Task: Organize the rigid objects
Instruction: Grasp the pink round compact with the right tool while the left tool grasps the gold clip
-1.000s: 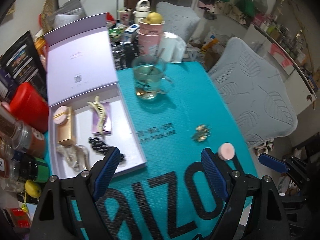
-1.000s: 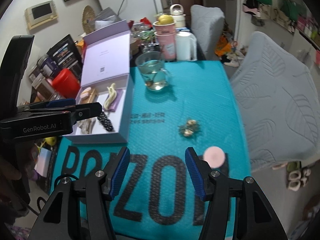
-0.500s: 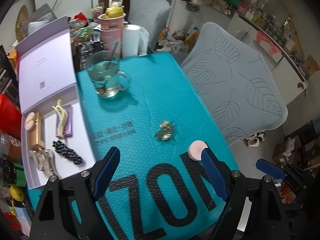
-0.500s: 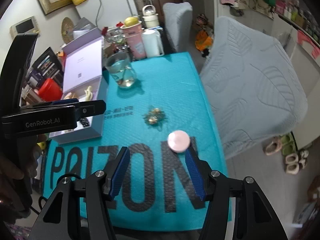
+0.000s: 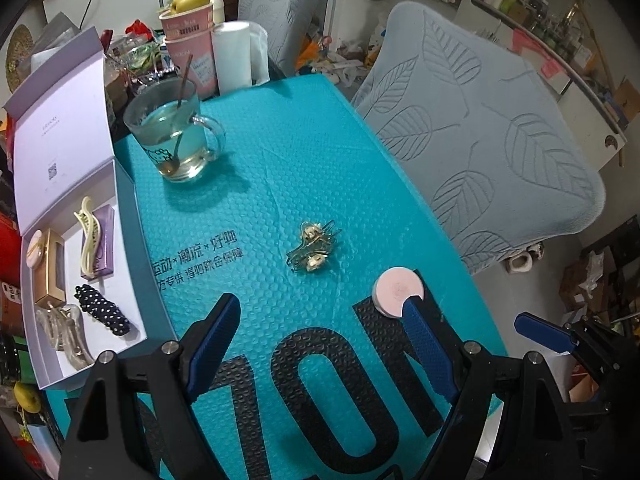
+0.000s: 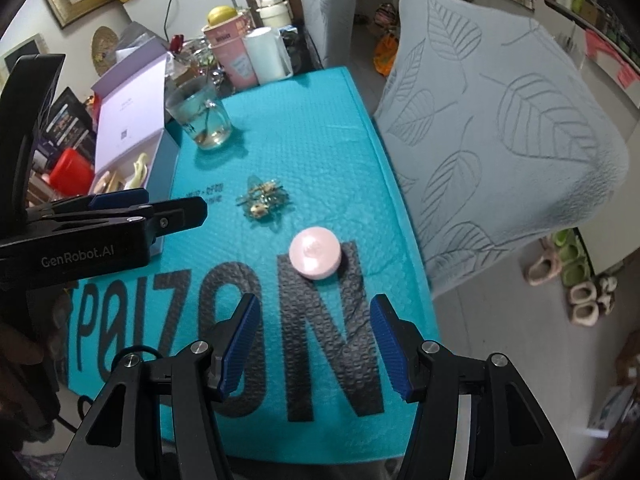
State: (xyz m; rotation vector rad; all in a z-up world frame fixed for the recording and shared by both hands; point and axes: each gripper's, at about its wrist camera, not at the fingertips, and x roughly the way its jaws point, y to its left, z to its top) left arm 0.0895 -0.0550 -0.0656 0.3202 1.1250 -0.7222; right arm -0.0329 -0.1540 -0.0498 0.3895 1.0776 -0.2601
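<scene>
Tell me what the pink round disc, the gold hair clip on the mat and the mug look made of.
Pink round disc: likely matte plastic or resin; smooth, opaque, with only a soft sheen. Gold hair clip: thin metal wire by its glint, with pale bead-like parts, possibly faux pearl. Mug: clear glass or possibly clear plastic; the liquid and spoon show through the wall.

Lived-in home dining area, teal mat [image 5: 280, 152] over the table, leaf-patterned covered chairs [image 5: 480, 140], glass mug [image 5: 176, 136] of drink, thermos jug [image 6: 272, 4], slippers [image 6: 576, 276] on the floor, cluttered shelves behind.
</scene>
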